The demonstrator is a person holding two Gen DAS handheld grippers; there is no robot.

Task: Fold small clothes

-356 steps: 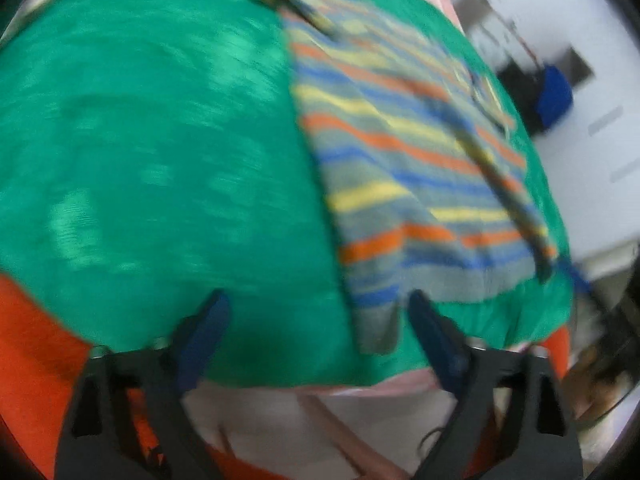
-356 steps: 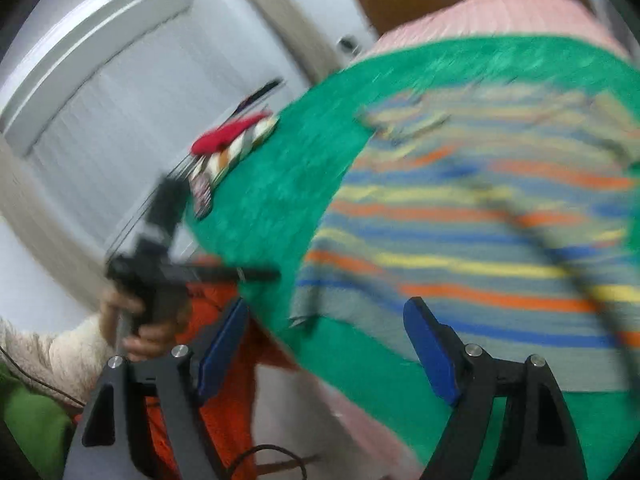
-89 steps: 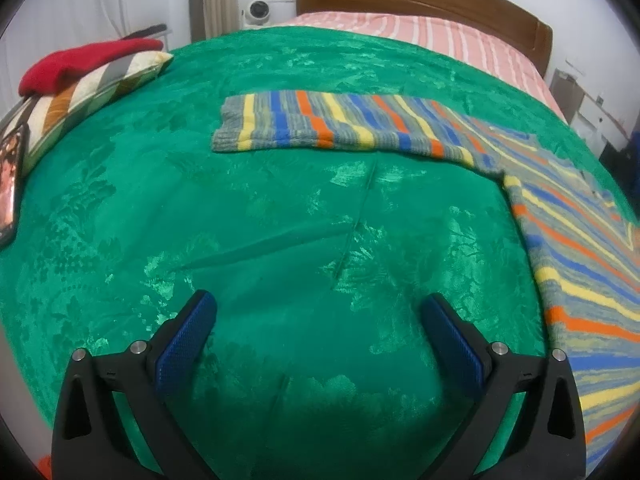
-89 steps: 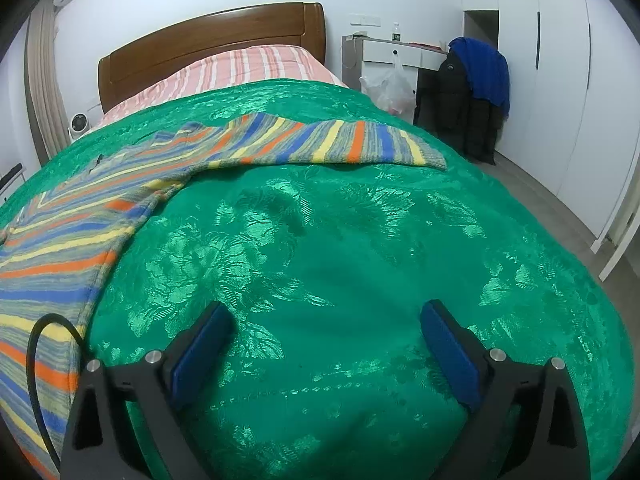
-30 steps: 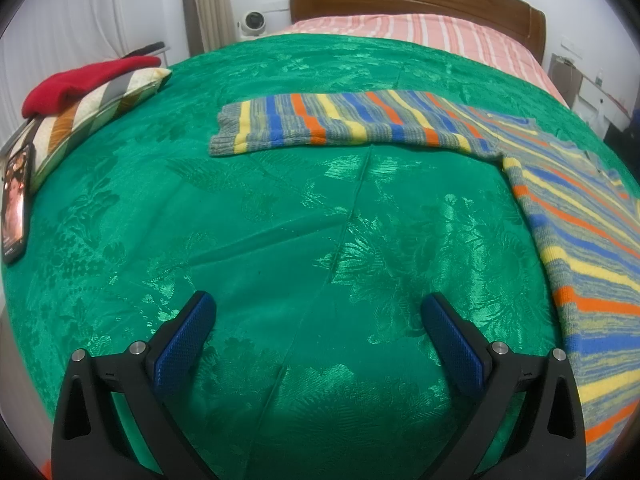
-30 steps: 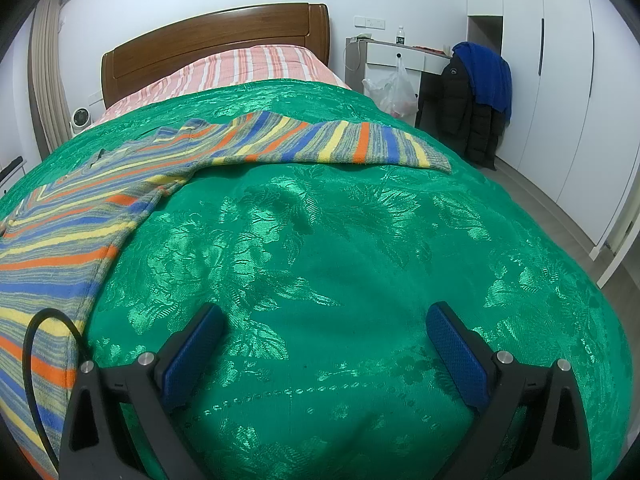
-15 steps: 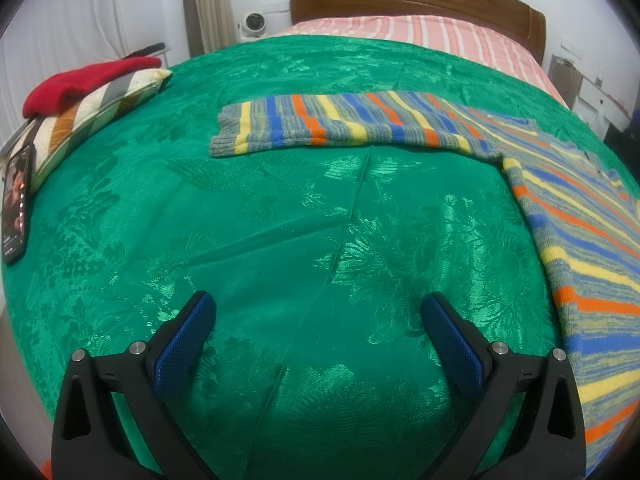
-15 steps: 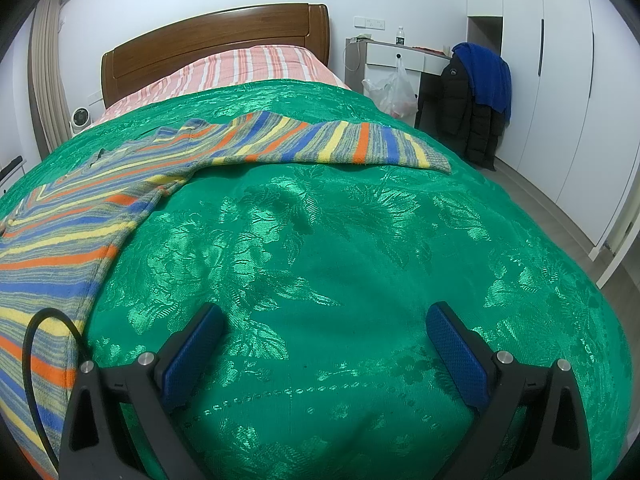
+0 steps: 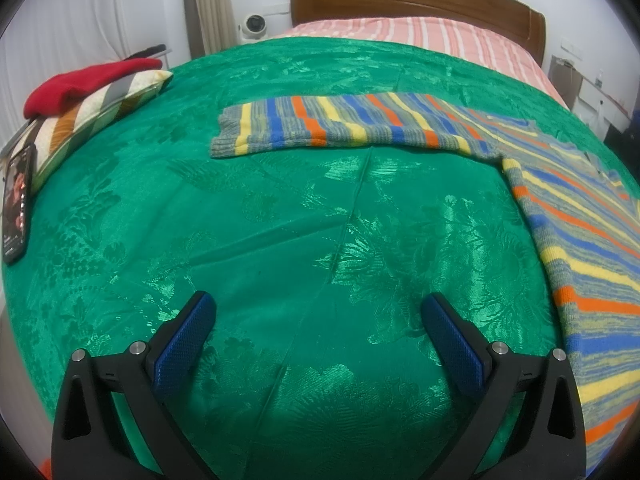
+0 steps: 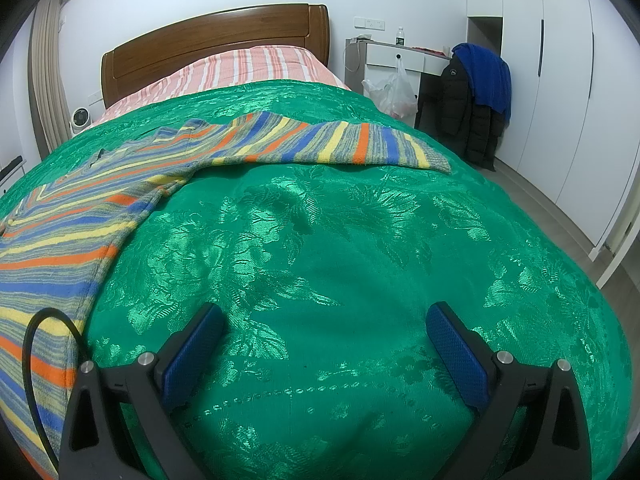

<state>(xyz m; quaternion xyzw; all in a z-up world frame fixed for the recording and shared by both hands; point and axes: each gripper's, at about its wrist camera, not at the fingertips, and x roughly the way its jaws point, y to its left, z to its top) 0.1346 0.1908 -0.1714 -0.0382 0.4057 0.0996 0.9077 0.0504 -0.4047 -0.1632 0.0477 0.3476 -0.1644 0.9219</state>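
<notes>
Nothing had shifted since half a second earlier: striped knit sweater (image 9: 580, 216) lay flat, sleeves outspread, on glossy green brocade bedspread (image 9: 280, 220). Left gripper (image 9: 318, 312) and right gripper (image 10: 326, 322) hovered, jaws apart, empty.

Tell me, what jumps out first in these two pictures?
The shiny green bedspread fills both views, and a bright striped sweater lies flat on it with both sleeves spread sideways. Low in each picture a pair of blue-padded fingers stands wide open over bare cloth, holding nothing. A red hat tops a striped pillow at the left edge.
</notes>
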